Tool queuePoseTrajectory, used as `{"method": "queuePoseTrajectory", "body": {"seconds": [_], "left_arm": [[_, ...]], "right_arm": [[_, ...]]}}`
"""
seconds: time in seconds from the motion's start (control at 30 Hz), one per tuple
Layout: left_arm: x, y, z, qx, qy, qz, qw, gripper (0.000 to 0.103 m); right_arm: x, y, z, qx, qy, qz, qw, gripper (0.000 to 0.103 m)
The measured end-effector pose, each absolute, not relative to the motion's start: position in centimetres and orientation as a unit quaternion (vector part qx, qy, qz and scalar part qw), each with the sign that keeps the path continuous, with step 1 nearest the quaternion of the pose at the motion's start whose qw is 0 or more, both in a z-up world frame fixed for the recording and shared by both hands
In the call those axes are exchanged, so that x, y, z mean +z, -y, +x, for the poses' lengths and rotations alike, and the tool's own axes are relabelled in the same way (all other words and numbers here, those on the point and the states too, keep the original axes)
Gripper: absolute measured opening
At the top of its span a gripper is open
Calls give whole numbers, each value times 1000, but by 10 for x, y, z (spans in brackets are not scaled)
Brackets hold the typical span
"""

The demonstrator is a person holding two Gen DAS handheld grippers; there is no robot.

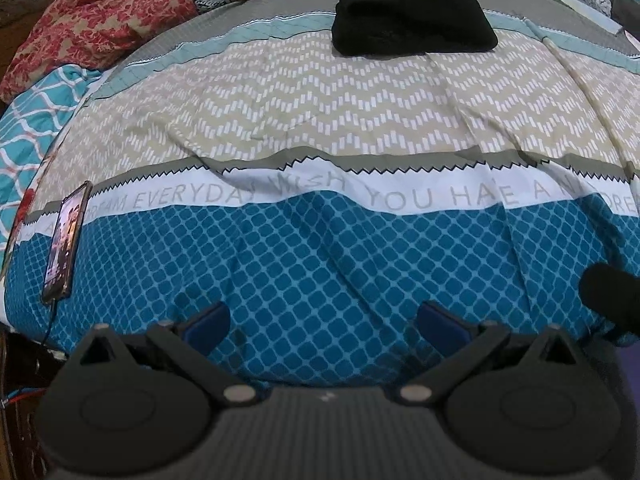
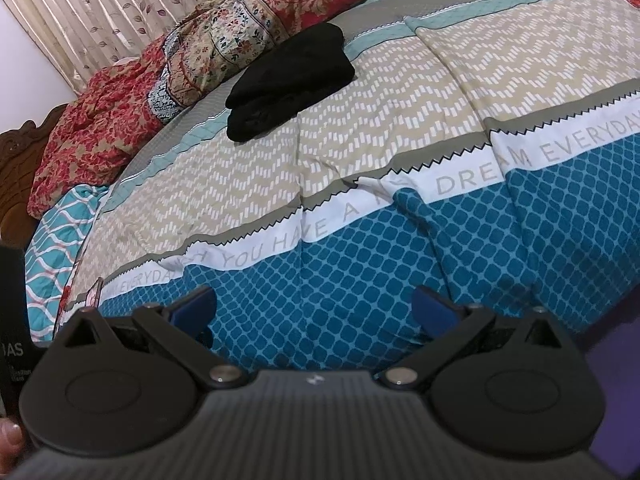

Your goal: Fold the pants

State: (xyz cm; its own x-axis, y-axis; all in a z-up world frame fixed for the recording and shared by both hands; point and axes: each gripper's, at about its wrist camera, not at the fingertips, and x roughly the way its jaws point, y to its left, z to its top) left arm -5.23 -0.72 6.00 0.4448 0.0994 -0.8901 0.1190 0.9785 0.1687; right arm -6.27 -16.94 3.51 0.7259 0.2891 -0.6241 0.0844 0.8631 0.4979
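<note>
The bedspread (image 1: pixel 320 128) is covering the bed and is carrying a white band of grey printed lettering; in the left wrist view the readable part is showing "EVERYDAY WISH YOU HAVE A", with the letters before and after it creased or cut off, and in the right wrist view the band (image 2: pixel 460 184) is showing "YOU HAVE A" and "DREAM EVERYDAY". The black pants (image 1: pixel 412 16) are lying folded into a compact stack on the far part of the bedspread, at the edge of the grey border and the beige zigzag zone, well apart from both grippers; in the right wrist view they (image 2: pixel 292 80) are sitting far and left of centre, just beside the heap of red floral bedding (image 2: pixel 120 120). The left gripper (image 1: pixel 324 320) is hovering over the near blue lattice zone with its blue fingers (image 1: pixel 208 320) spread wide and nothing between them. The right gripper (image 2: pixel 316 308) is likewise hovering released and empty over the same zone. A phone (image 1: pixel 64 244) with a lit screen is leaning at the near left edge of the bed, a cable running from its lower end.
</note>
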Motion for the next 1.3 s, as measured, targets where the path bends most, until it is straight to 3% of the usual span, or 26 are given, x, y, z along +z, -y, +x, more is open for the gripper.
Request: {"method": "queuePoseTrajectory", "body": {"seconds": [1.3], "left_arm": [[61,-26,-49,54,-506,118,853,103]], "right_arm": [[37,161,-61,64,-367,234,898,103]]}}
